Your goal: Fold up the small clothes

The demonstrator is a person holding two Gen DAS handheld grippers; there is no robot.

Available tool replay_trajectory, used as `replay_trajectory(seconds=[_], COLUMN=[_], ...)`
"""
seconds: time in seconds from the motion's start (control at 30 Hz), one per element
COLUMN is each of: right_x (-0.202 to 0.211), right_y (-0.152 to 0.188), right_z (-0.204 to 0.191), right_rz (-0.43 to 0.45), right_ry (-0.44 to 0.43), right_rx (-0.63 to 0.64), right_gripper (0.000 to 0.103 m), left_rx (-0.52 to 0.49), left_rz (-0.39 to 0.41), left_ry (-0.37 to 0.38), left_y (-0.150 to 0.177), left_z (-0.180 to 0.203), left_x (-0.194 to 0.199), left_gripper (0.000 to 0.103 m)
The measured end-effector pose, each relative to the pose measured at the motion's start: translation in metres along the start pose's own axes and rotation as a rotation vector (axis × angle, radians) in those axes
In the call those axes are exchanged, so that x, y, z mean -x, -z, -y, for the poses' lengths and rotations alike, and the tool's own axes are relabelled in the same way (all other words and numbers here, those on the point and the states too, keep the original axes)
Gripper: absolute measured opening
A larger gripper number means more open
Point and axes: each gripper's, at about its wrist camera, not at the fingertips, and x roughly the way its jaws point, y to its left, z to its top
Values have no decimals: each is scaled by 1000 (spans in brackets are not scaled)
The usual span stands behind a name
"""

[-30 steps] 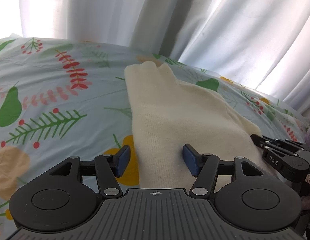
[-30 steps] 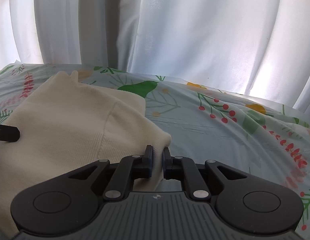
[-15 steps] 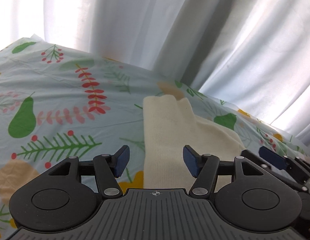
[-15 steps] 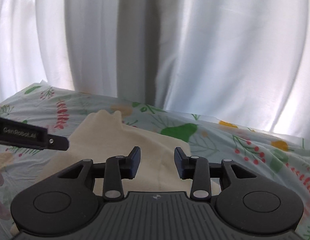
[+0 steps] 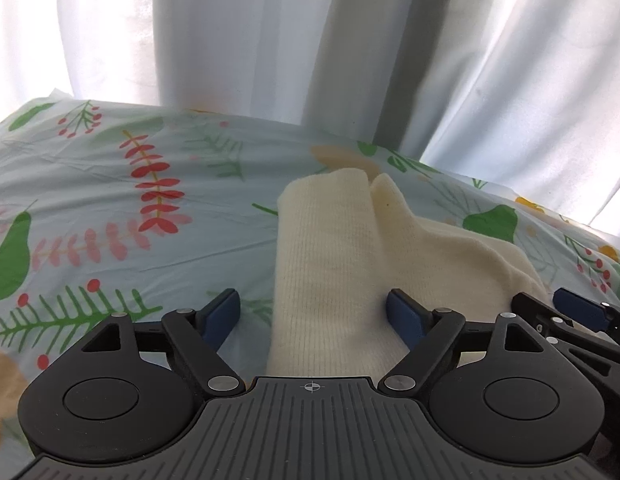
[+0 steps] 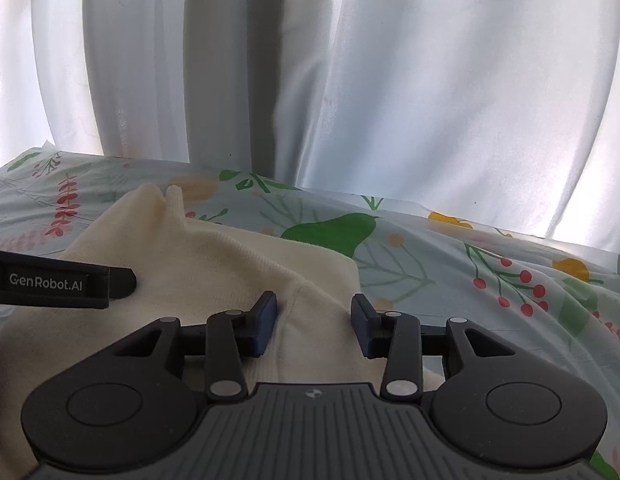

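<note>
A cream knit garment point(image 5: 334, 256) lies folded on the patterned cloth, its two narrow ends side by side at the far end. My left gripper point(image 5: 314, 314) is open and empty, above the garment's near left part. In the right wrist view the garment point(image 6: 214, 264) fills the lower left. My right gripper point(image 6: 314, 320) is open and empty over the garment's right edge. The right gripper's blue fingertips point(image 5: 578, 312) show at the right of the left wrist view. The left gripper's finger point(image 6: 62, 282) reaches in from the left of the right wrist view.
A light blue tablecloth point(image 5: 110, 208) printed with pears, red berries and leaves covers the surface point(image 6: 490, 280). White curtains point(image 6: 350, 80) hang close behind the far edge.
My right gripper has opened and let go of the garment's edge. Both grippers have lifted and drawn back, so more curtain shows. The garment lies folded where it was.
</note>
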Motion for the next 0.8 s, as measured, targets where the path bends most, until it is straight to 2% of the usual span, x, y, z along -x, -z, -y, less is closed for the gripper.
replay_trajectory(seconds=[0.13,0.2,0.27,0.37,0.47,0.57,0.67,0.73,0.8], right_x=[-2,4,25,78,122,152,158,153,144], right_y=[-2,-5,-4,13,45,86,118,129,133], right_z=[10,13,8,7,28,57,74,75,75], right_rz=[-24,-62,-52,-30,-88,-154,-219,-237,-210], right_ry=[0,7,-1,-106,-220,-275,-373,-425,-483], right_rx=[-79,-122,-105,-126,-305,-583,-807,-874,-937], right_gripper=[57,58,57,58,58,58,58,58,56], left_rx=[11,0,-24,50,134,206,283,309,321], left_rz=[-12,-26,-22,-52,-127,-198,-255,-265,-246], left_ry=[-12,-2,48,169,284,358,467,515,547], left_y=[1,3,11,28,55,78,97,102,100], left_z=[-2,-8,-19,-52,-78,-96,-105,-102,-98], left_x=[6,20,46,87,115,130,138,135,129], left_gripper=[88,87,84,84,83,80,80,80,80])
